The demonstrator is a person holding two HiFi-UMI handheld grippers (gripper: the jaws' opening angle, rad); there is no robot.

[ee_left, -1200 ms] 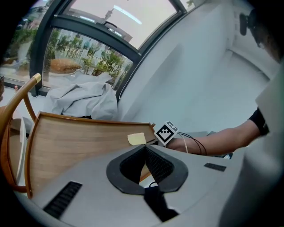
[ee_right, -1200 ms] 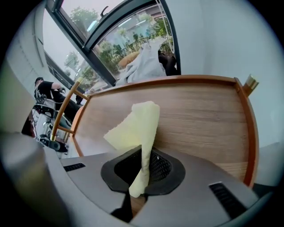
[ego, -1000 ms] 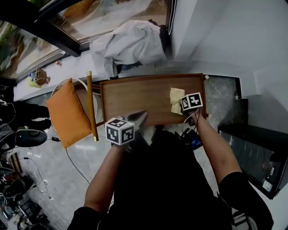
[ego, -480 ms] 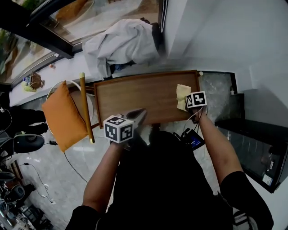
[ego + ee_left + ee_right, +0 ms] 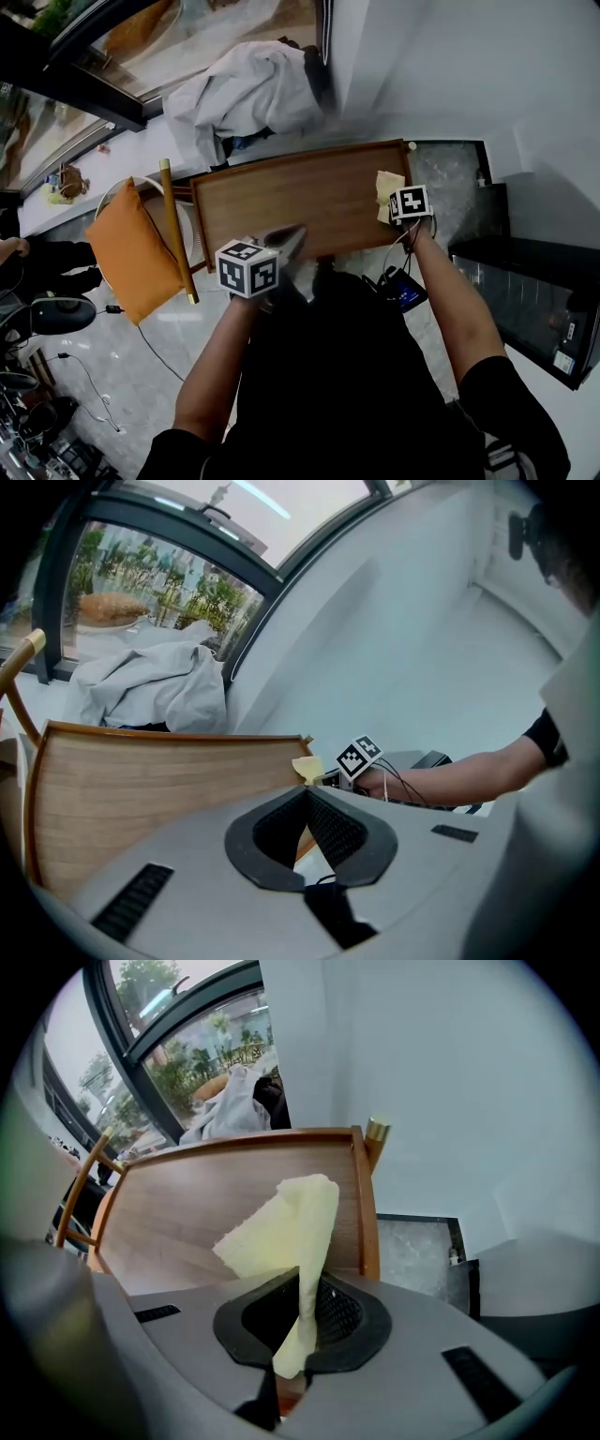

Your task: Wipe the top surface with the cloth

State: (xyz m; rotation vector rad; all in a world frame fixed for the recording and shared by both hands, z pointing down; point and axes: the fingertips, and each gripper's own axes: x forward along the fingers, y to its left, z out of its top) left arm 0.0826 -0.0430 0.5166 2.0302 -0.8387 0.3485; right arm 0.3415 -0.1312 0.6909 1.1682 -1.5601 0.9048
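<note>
Shifted since the earlier frame: the cloth [image 5: 388, 184] now sits at the right end of the wooden top [image 5: 291, 202]. Left gripper [image 5: 305, 795] — jaws closed, empty — is over the near edge. Right gripper [image 5: 302, 1281] clamps the cloth, which is partly hidden beneath the marker cube [image 5: 410, 202] in the head view.

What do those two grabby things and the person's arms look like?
The left gripper and right gripper are smooth grey plastic with black ridged pads inside and dark slots on top. Each carries a white cube printed with black square patterns. Thin cables run by the right one. The person wears black short sleeves.
</note>
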